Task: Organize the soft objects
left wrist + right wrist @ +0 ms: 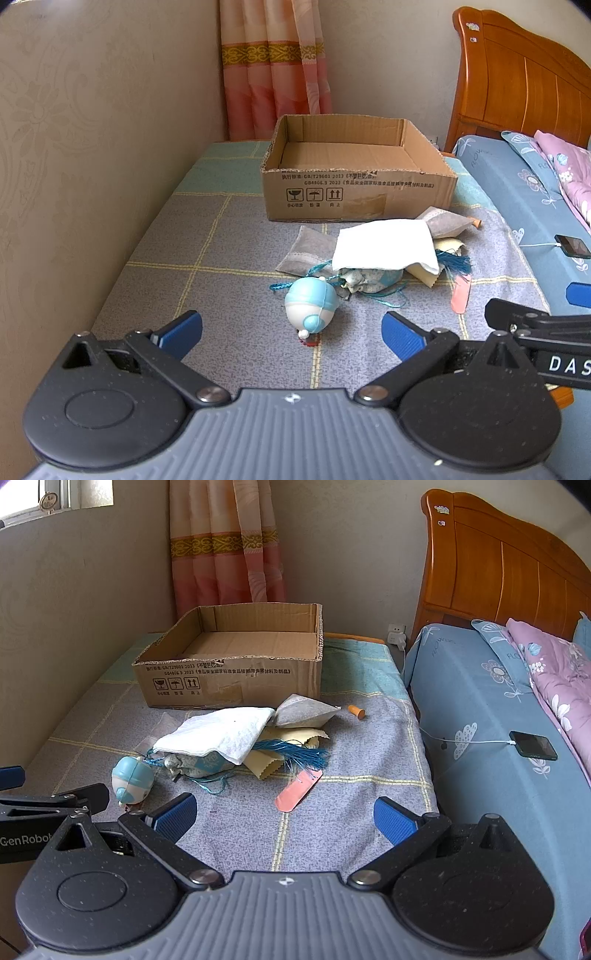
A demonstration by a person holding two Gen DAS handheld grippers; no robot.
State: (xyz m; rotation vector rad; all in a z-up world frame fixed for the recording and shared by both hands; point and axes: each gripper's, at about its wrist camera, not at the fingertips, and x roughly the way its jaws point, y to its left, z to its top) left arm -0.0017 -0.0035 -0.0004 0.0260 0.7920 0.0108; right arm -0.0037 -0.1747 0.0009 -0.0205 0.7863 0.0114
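A pile of soft things lies on the checked cloth in front of an open, empty cardboard box. On top is a white folded cloth; under it are a patterned sachet with a blue tassel, a yellow cloth and grey pouches. A blue-and-white round toy lies nearest. A pink strip lies to the right. My left gripper is open just before the toy. My right gripper is open near the pink strip.
A wall runs along the left and a pink curtain hangs behind the box. A small orange piece lies right of the pile. A bed with blue sheet, a phone on a cable and a wooden headboard stand at the right.
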